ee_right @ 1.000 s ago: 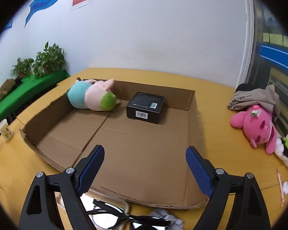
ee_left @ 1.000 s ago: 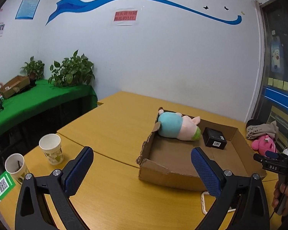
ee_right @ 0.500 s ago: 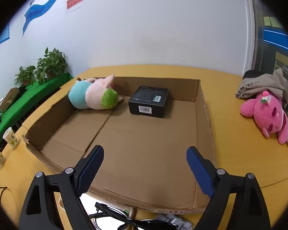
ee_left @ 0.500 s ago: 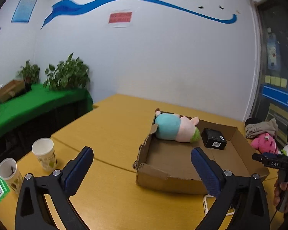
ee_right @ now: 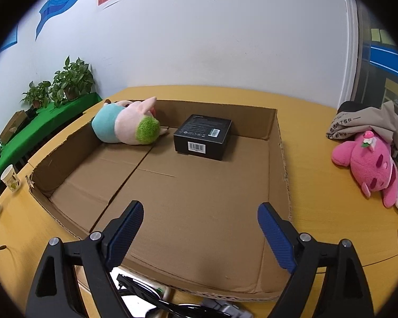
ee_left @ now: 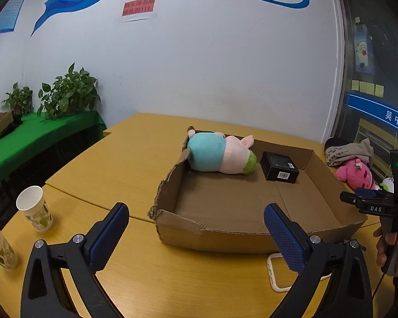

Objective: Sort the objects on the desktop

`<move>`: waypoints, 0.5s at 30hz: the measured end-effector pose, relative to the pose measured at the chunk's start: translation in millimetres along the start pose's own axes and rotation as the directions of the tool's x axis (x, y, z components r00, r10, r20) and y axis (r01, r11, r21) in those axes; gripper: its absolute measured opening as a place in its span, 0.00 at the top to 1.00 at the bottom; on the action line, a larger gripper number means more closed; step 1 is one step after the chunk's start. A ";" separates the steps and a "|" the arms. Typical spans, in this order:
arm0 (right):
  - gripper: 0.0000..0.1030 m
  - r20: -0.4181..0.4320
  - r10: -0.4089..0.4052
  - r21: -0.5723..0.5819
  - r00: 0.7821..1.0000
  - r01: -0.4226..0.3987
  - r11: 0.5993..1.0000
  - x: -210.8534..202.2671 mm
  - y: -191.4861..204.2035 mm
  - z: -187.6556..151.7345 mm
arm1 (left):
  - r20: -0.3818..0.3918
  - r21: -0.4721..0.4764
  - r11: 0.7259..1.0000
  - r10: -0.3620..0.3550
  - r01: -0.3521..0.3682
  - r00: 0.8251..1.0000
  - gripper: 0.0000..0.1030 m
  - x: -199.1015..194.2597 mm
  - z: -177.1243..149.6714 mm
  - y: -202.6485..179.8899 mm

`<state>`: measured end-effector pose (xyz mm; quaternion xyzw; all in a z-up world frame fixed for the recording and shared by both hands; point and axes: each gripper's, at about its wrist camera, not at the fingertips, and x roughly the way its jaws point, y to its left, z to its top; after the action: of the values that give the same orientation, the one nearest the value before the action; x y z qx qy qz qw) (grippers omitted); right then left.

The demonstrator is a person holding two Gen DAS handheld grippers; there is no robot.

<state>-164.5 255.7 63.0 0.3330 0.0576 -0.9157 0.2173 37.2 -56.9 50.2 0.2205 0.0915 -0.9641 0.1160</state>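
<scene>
Right tool (ee_right: pixel 200 221): jaws have just been opening, now wide, nothing between; hangs lower centre over cardboard tray (ee_right: pixel 281 159). Left tool (ee_left: pixel 196 229) open, empty. Plush pig (ee_right: pixel 127 126) and black box (ee_right: pixel 203 135) already in tray, upper centre. Pink plush (ee_right: pixel 371 164) at right, on yellow table (ee_right: pixel 331 206), unsorted. White wall, plants at left.

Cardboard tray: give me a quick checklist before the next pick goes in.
1. Cardboard tray has free floor at the near side: ok.
2. Plush pig and black box already inside, at the far wall: ok.
3. Right hand-held gripper open, nothing between its pads: ok.
4. Left hand-held gripper open and empty: ok.
5. Pink plush outside the tray, on the table: not ok.
6. Glasses at near edge, graspable: cannot tell.
</scene>
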 end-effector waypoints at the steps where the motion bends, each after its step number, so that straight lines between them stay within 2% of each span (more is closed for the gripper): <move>1: 0.14 -0.003 -0.001 0.000 1.000 0.001 1.000 -0.1 -1.4 0.1 | 0.000 0.004 1.000 -0.001 0.001 1.000 0.00 0.2 -0.8 -1.9; 15: 0.14 0.004 0.006 0.006 1.000 -0.006 1.000 -16.5 -12.7 -14.2 | -0.036 0.033 0.998 -0.049 0.050 0.998 0.00 11.7 -6.0 -27.6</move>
<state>-150.4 276.6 62.1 0.3320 0.0533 -0.9159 0.2192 22.1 -31.3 43.1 0.2371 0.0827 -0.9641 0.0869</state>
